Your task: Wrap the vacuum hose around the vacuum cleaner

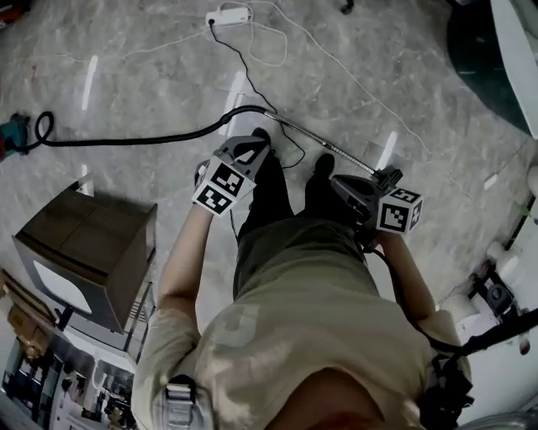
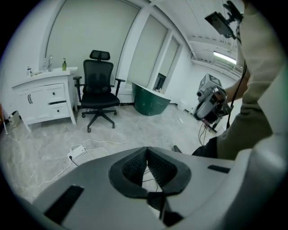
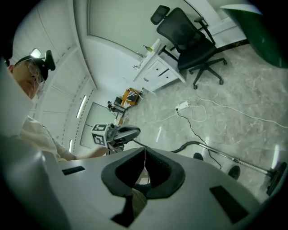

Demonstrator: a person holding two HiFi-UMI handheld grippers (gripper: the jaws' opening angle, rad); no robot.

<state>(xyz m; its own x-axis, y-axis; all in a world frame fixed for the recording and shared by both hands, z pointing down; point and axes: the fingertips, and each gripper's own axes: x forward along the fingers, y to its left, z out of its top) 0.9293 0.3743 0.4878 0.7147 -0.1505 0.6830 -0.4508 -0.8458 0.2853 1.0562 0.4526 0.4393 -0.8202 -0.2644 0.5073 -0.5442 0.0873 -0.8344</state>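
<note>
Both grippers are empty, the left gripper (image 2: pixel 146 150) and the right gripper (image 3: pixel 144 150) each with its ribbed black pads pressed together into a narrow V. The vacuum hose (image 1: pixel 134 138), a black, limp tube, lies on the floor ahead of and below them, running far out to the left gripper's side. There it ends at what looks like the vacuum cleaner (image 1: pixel 12 133), cut off by the frame edge. Below the right gripper it joins a straight, shiny metal wand (image 1: pixel 328 143), which will not bend into any wrap. The likeliest trouble is the thin black cable (image 1: pixel 244 63) from the white power strip (image 1: pixel 229 14). It crosses the hose just beyond the person's shoes (image 1: pixel 324 165), so a careless scoop could catch it and wind it in. The glossy, stone-patterned floor (image 1: pixel 151 67) may also let the hose slide away from closing pads.
</note>
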